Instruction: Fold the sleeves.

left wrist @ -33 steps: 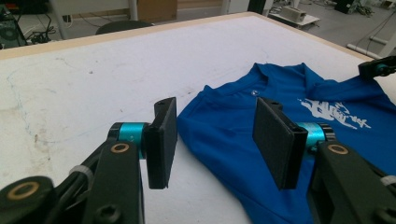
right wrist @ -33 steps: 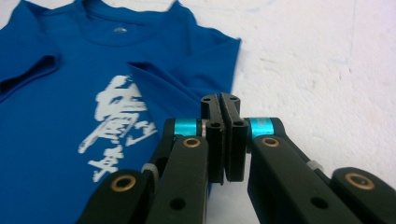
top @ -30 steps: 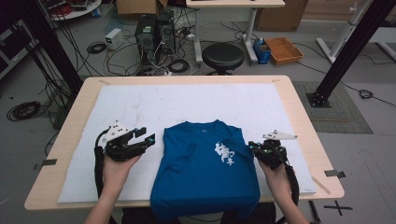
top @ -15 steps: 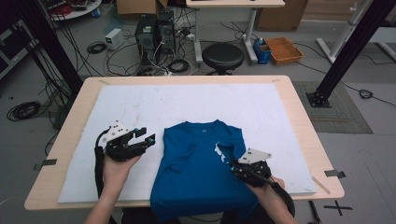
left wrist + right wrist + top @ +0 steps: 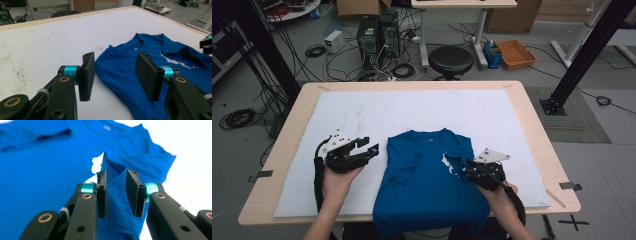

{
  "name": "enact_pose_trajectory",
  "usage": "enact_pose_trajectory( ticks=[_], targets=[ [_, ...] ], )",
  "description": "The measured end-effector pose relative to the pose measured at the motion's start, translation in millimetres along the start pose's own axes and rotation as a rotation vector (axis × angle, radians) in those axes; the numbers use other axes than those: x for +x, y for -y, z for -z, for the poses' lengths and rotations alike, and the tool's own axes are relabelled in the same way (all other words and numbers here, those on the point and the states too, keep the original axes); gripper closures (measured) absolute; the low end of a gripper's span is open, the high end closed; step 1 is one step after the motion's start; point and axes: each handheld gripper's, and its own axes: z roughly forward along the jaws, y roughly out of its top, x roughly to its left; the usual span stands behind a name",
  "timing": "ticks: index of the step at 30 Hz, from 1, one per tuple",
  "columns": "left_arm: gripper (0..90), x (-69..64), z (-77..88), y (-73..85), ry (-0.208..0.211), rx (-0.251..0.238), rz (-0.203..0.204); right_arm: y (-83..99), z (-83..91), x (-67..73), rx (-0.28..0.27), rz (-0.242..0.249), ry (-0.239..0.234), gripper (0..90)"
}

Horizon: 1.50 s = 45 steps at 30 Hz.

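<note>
A blue T-shirt [image 5: 427, 185] with a white print lies flat on the white mat, collar away from me. Its right sleeve [image 5: 112, 170] is folded in over the chest. My right gripper [image 5: 464, 169] sits low over that fold. Its jaws have just been opening, and in the right gripper view [image 5: 116, 187] a ridge of the blue cloth stands loosely between the parted pads. My left gripper [image 5: 368, 146] rests just left of the shirt's left edge. It is open with nothing in it, and through its gap [image 5: 116, 72] I see the shirt's shoulder [image 5: 130, 67].
The white mat [image 5: 412, 110] covers most of the wooden table [image 5: 532, 125]. On the floor behind the table stand a black stool [image 5: 450, 60], computer towers [image 5: 374, 37] with cables, and an orange tray [image 5: 517, 52]. Black frame posts [image 5: 582, 55] rise at both sides.
My right gripper moved left from the shirt's right edge onto the shirt, carrying the sleeve inward, and its jaws parted. The left gripper stayed where it was.
</note>
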Motion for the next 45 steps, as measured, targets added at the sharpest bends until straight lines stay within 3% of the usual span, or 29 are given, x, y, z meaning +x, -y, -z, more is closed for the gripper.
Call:
enact_pose_trajectory(
  ticks=[2,4,12,13,14,15,17,18,19,20,22,23,25,26,31,33,35,36,38,41,45],
  targets=[
    [49.9,0.3,-0.4,0.6,0.0,0.003,-0.002,0.3,-5.7,5.1,0.021,0.029,0.016,73.6],
    [49.9,0.3,-1.0,1.2,0.001,0.006,-0.002,2.2,-11.7,10.2,0.071,0.054,0.021,88.8],
    [49.9,0.2,-1.5,1.5,0.003,0.007,-0.003,6.4,-5.7,16.5,0.084,0.118,-0.021,88.8],
    [49.9,-0.2,-1.3,1.5,0.004,0.005,-0.002,7.2,-3.5,15.7,0.077,0.121,-0.034,82.5],
    [49.6,-0.2,-1.3,1.5,0.004,0.005,-0.002,7.2,-3.5,15.7,0.077,0.121,-0.034,82.5],
    [49.3,-0.3,-1.4,1.5,0.004,0.004,-0.003,7.0,-0.2,13.9,0.054,0.108,-0.041,74.5],
    [48.9,-0.3,-1.7,1.6,0.008,-0.003,-0.007,4.9,4.4,9.6,0.021,0.09,-0.043,69.7],
    [48.5,-0.3,-2.8,1.8,0.022,-0.004,-0.009,3.1,6.5,6.1,-0.004,0.075,-0.037,62.7],
    [47.9,-0.3,-2.8,1.8,0.022,-0.004,-0.009,3.1,6.5,6.1,-0.004,0.075,-0.037,62.7],
    [47.9,0.2,-3.3,2.0,0.029,-0.006,-0.012,0.9,8.8,2.2,-0.024,0.042,-0.027,58.9],
    [47.7,1.1,-4.1,2.7,0.046,-0.018,-0.022,-5.6,15.1,-15.6,-0.083,-0.015,-0.019,54.7],
    [47.7,1.5,-4.6,3.0,0.051,-0.026,-0.023,-5.6,15.1,-15.6,-0.083,-0.015,-0.019,54.7],
    [44.8,3.6,-5.6,3.2,0.046,-0.042,-0.021,-9.9,17.9,-27.7,-0.12,-0.063,-0.003,49.4],
    [44.6,6.7,-5.9,4.0,0.064,-0.077,-0.009,-13.6,20.1,-39.1,-0.157,-0.098,0.013,47.2],
    [41.7,8.8,-7.9,4.6,0.043,-0.116,-0.04,-21.8,19.3,-60.2,-0.221,-0.159,0.045,45.1],
    [40.0,9.6,-9.4,4.5,0.027,-0.112,-0.043,-24.1,16.7,-65.9,-0.227,-0.174,0.059,44.7],
    [36.6,11.4,-12.7,3.9,0.013,-0.089,-0.001,-25.9,14.2,-69.7,-0.227,-0.182,0.074,44.5],
    [36.6,11.4,-12.7,3.9,0.013,-0.089,-0.001,-25.9,14.2,-69.7,-0.227,-0.182,0.074,44.5],
    [33.8,14.3,-17.9,3.2,0.018,-0.019,0.054,-27.4,12.4,-74.6,-0.233,-0.191,0.085,43.7],
    [31.0,14.7,-23.0,3.8,0.04,0.013,0.055,-26.8,12.8,-77.5,-0.236,-0.192,0.087,42.9],
    [27.0,12.2,-27.0,2.6,0.038,0.041,0.035,-25.0,13.1,-79.3,-0.232,-0.193,0.08,41.9]
  ],
)
